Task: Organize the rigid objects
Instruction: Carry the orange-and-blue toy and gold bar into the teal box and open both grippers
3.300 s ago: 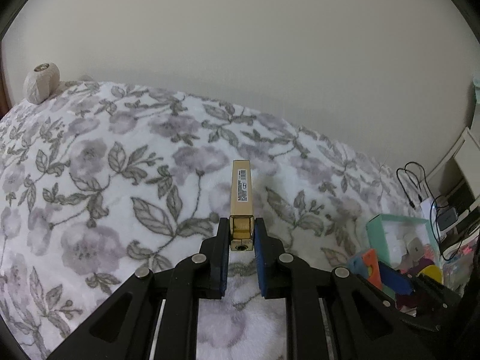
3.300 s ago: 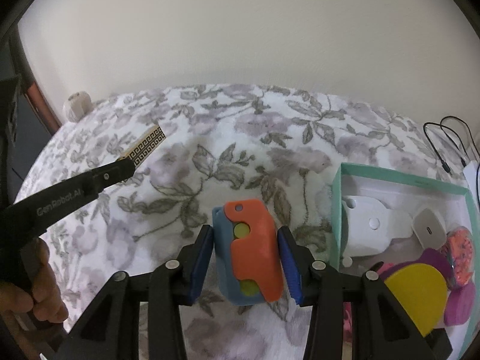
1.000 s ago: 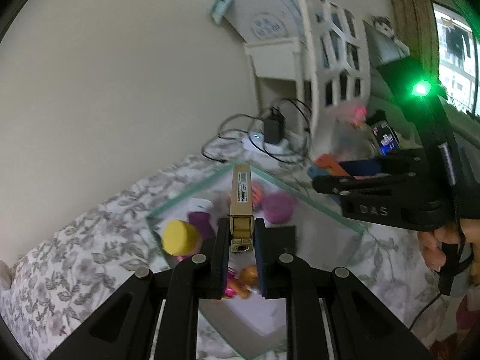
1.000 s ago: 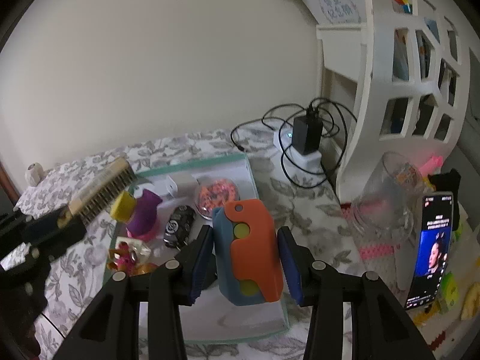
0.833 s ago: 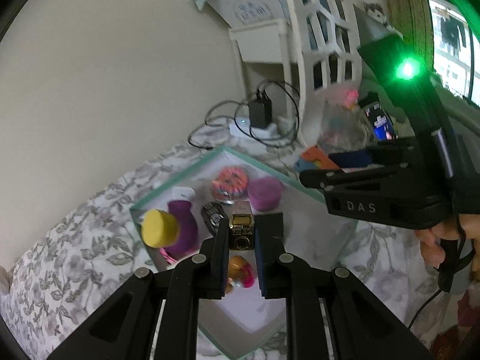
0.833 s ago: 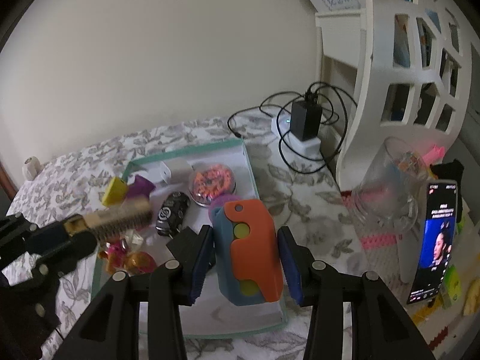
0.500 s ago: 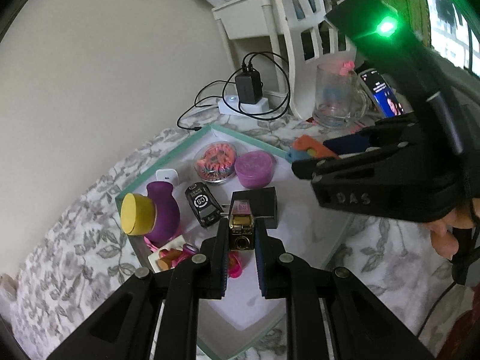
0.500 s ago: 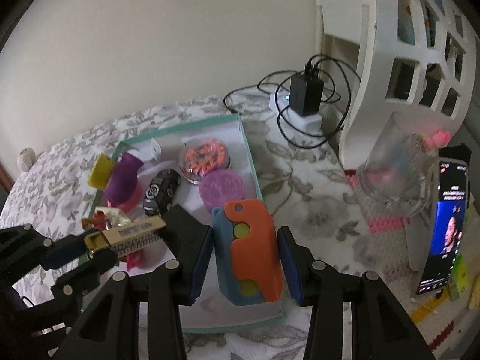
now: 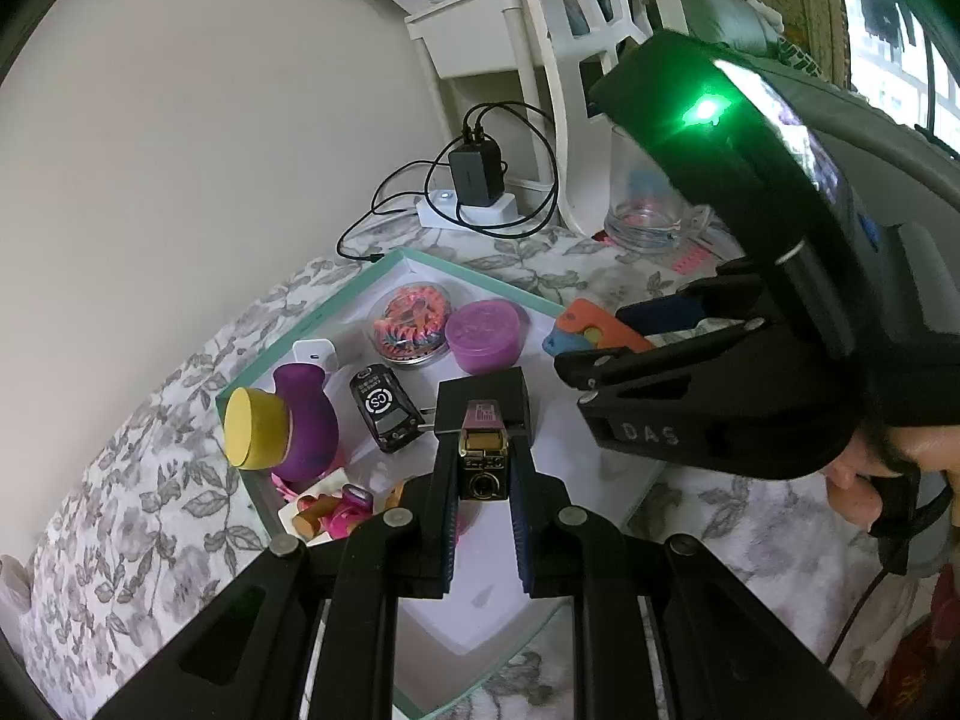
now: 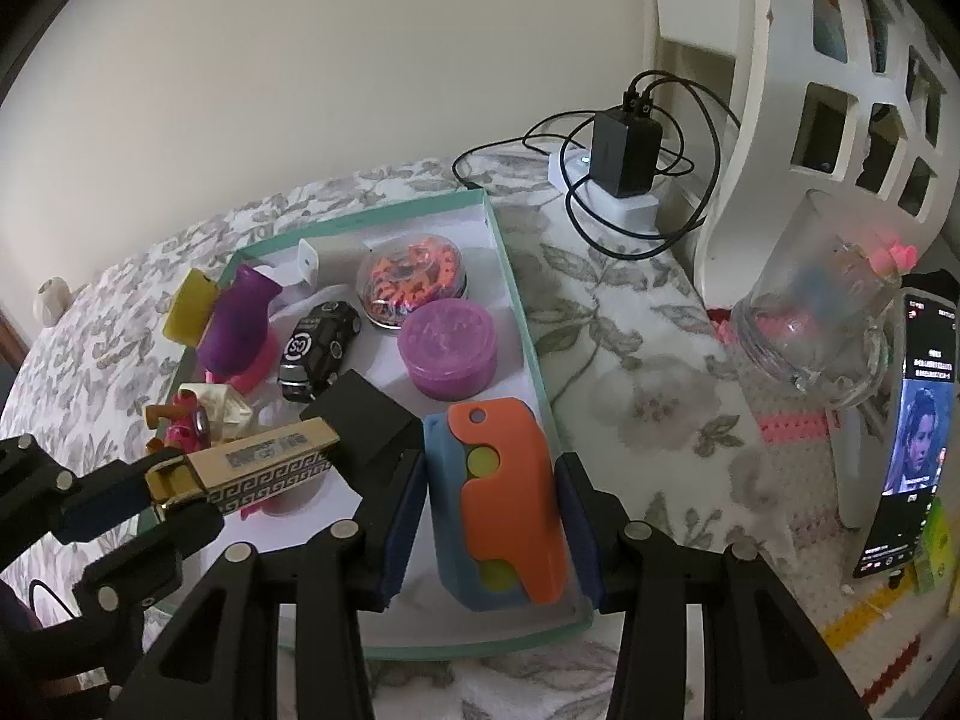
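Both hands are loaded and hanging over the teal box (image 10: 516,300), so the sorting is looking pretty far along but not finished.

Stuff already sitting inside the box, going by the right wrist view: a purple vase with a yellow cap (image 10: 231,324) over at the left, a little black toy car (image 10: 318,348) in the middle, a clear tub of orange hair ties (image 10: 414,279) near the top, a round purple tub (image 10: 447,354) just below that, a white plug (image 10: 309,258) at the back wall and a black block (image 10: 366,420) near the centre. Some small pink and gold bits are lying at the lower left; I can't tell what they are.

What's left, I'd guess: the two items in the grippers need to go down on the bare white floor of the box, toward the bottom of the frame.

The left gripper (image 9: 483,474) is pinching a gold bar with a Greek-key pattern (image 10: 258,462). It's long, boxy, shiny, with a barcode sticker on top, and it's pointing at the black block.

The right gripper (image 10: 492,498) is pressing in on a blue and orange plastic toy (image 10: 498,492) with yellow-green dots, chunky and flat-faced, hovering above the box's lower right corner.
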Demonstrator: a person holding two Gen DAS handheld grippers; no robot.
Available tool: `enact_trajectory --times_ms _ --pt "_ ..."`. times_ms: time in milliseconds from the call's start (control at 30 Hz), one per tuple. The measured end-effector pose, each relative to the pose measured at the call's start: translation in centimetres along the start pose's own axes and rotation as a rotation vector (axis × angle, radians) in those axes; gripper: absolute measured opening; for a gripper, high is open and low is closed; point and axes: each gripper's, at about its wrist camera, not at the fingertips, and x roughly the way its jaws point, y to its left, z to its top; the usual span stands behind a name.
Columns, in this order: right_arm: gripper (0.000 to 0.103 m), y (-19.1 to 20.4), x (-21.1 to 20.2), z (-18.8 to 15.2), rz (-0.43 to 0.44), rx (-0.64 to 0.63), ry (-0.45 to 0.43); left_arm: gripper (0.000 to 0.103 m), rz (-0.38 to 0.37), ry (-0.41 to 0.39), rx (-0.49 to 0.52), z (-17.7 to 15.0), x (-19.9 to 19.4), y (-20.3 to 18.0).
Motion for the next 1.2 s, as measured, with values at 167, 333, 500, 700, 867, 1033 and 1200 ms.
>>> enact_trajectory --times_ms 167,333,500,700,867,1033,1200 --pt "0.047 0.1 0.3 -0.1 0.004 -0.002 0.009 0.016 -0.051 0.006 -0.009 0.0 0.1 -0.2" --pt "0.047 0.1 0.3 -0.1 0.007 -0.006 0.009 0.016 -0.062 0.022 -0.011 -0.2 0.6 -0.2" --pt "0.047 0.2 0.4 -0.1 0.009 -0.008 0.012 0.016 -0.072 0.042 -0.02 -0.3 1.1 -0.1" --pt "0.047 0.3 0.7 -0.2 0.012 -0.014 0.023 0.016 -0.098 0.096 -0.048 -1.0 2.6 -0.2" --pt "0.047 0.3 0.8 -0.3 0.013 -0.018 0.029 0.017 -0.098 0.116 -0.053 -1.2 3.2 -0.2" --pt "0.047 0.2 0.7 -0.3 0.011 -0.019 0.029 0.017 -0.127 0.154 -0.051 -1.6 3.5 -0.2" --pt "0.047 0.2 0.7 -0.5 0.01 -0.018 0.029 0.037 -0.106 0.145 -0.048 -1.7 2.8 0.0"
